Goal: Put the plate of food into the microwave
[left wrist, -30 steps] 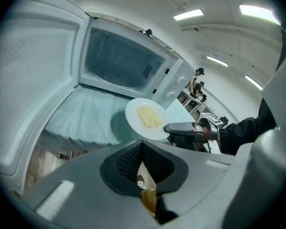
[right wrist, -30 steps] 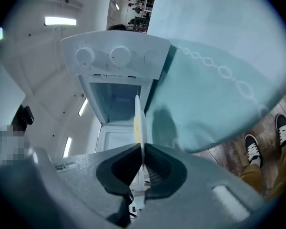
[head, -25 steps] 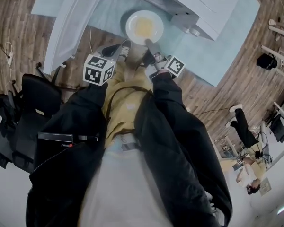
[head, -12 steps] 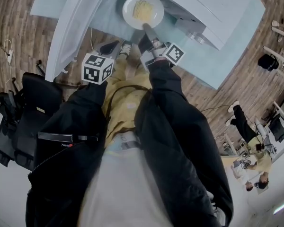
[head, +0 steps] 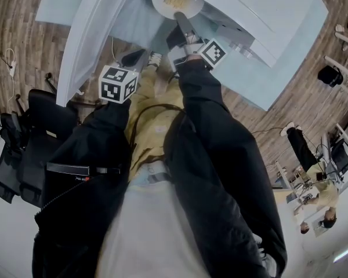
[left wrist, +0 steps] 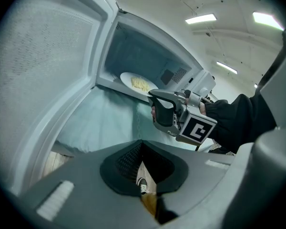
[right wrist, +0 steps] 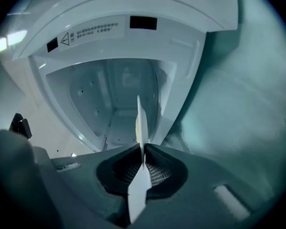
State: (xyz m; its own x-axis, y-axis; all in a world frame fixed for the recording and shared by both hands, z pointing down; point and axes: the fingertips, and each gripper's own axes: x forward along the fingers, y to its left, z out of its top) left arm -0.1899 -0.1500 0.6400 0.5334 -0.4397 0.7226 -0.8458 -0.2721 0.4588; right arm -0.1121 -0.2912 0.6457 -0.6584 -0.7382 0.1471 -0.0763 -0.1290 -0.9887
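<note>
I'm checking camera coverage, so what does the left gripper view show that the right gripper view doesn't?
Only the left gripper view shows the open door, the plate's top face with yellow food, and the right hand-held gripper from outside, with a black sleeve behind it. Only the right gripper view shows the warning label above the opening and the plate's rim pinched between its own jaws, which have just eased slightly wider. Both show the plate at the mouth of the microwave's open cavity.

On the pale teal desk [head: 267,68], at twelve o'clock: white microwave [head: 255,2], door [head: 93,33] open toward ten.
</note>
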